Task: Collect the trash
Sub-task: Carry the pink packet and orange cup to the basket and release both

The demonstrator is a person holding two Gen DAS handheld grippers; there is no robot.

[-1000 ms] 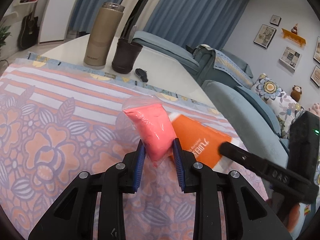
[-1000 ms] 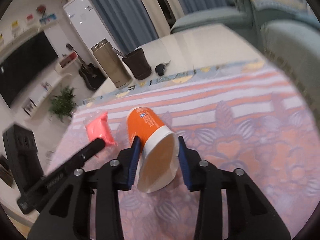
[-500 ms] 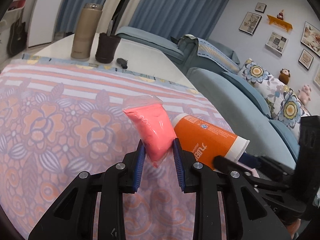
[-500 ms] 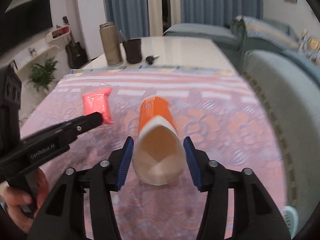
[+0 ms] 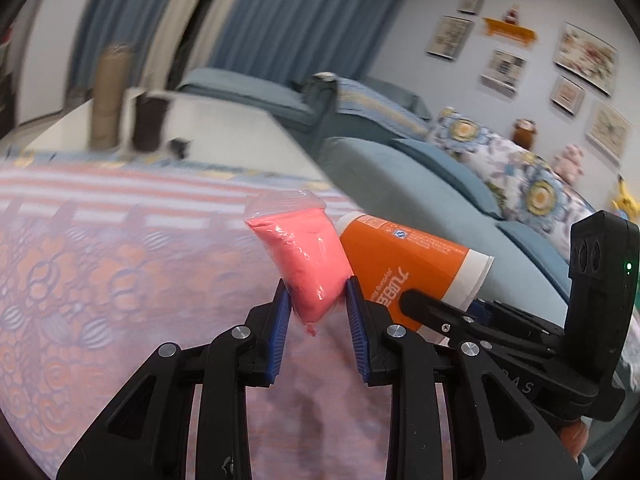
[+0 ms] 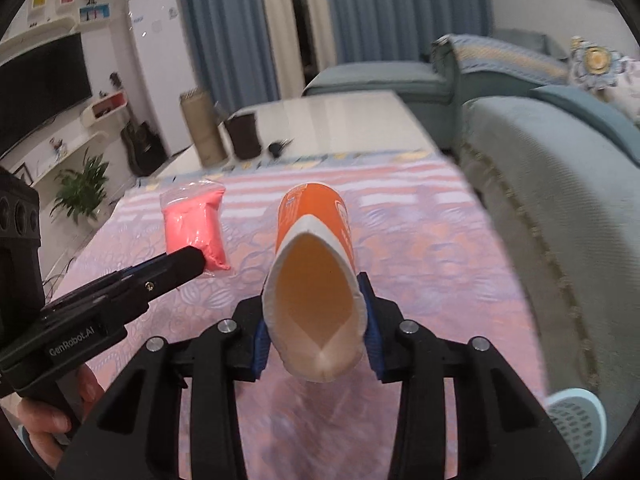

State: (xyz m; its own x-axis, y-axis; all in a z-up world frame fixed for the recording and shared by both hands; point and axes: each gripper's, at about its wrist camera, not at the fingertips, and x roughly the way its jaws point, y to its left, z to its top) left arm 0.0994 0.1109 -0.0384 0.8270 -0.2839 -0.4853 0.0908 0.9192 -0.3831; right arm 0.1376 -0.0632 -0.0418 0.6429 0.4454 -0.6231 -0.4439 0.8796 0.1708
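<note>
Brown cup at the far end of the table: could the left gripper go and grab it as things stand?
Probably not yet. The left gripper is already shut on the pink bag, so it has no free jaws, and the brown cup stands far across the tablecloth.

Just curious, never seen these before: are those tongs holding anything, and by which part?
Left tongs pinch the pink bag near its bottom; right tongs squeeze the orange cup at its rim.

A home living room.
Teal sofas (image 6: 560, 184) with floral cushions (image 5: 532, 188), blue curtains (image 6: 384, 20), framed pictures (image 5: 584, 56) on the wall, a television (image 6: 40, 84), a guitar (image 6: 140, 148), a potted plant (image 6: 82, 184) and a floral-clothed table (image 6: 420, 232) show it.
</note>
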